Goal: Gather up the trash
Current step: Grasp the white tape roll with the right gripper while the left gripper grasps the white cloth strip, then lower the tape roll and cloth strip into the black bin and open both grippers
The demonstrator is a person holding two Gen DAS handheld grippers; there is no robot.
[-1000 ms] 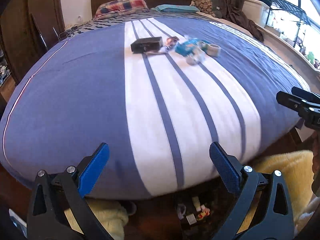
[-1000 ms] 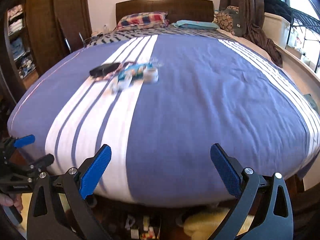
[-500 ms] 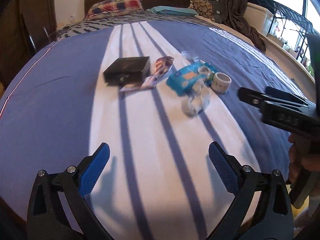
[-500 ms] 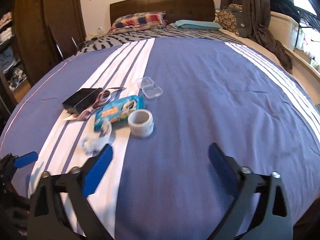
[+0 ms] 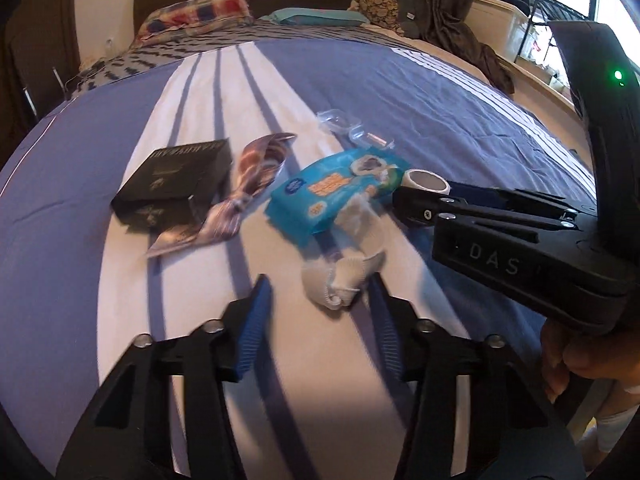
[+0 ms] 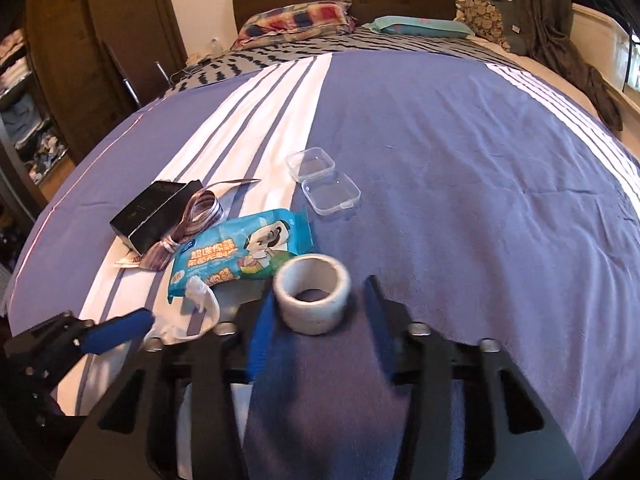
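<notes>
Left wrist view: on a bed (image 5: 460,92) spread with a blue and white striped cover, the left gripper (image 5: 320,300) is closing its jaws around a crumpled white wad (image 5: 340,280), which sits between the blue pads; the blur makes it impossible to tell whether they press on it yet. Just beyond the wad lies a blue snack packet (image 5: 332,192), and the rest of the litter clusters around that packet: a black box (image 5: 172,180) to its left, a folded striped wrapper (image 5: 248,184) between box and packet, a clear plastic case (image 5: 344,128) beyond it, and a white tape roll (image 5: 426,182) at its right end. The right gripper (image 5: 416,204), held in a person's hand (image 5: 580,356), reaches in from the right toward the tape roll.

Right wrist view: the right gripper (image 6: 316,312) is also closing, with the tape roll (image 6: 312,300) standing on end between its pads; the left pad is at the roll's side, the right pad apart from it. The snack packet (image 6: 240,252) lies just behind and left of the roll, the open clear plastic case (image 6: 324,184) farther back, the black box (image 6: 152,212) and wrapper (image 6: 196,220) to the packet's left. The left gripper (image 6: 120,332) shows at the lower left edge, beside the white wad (image 6: 204,304).
</notes>
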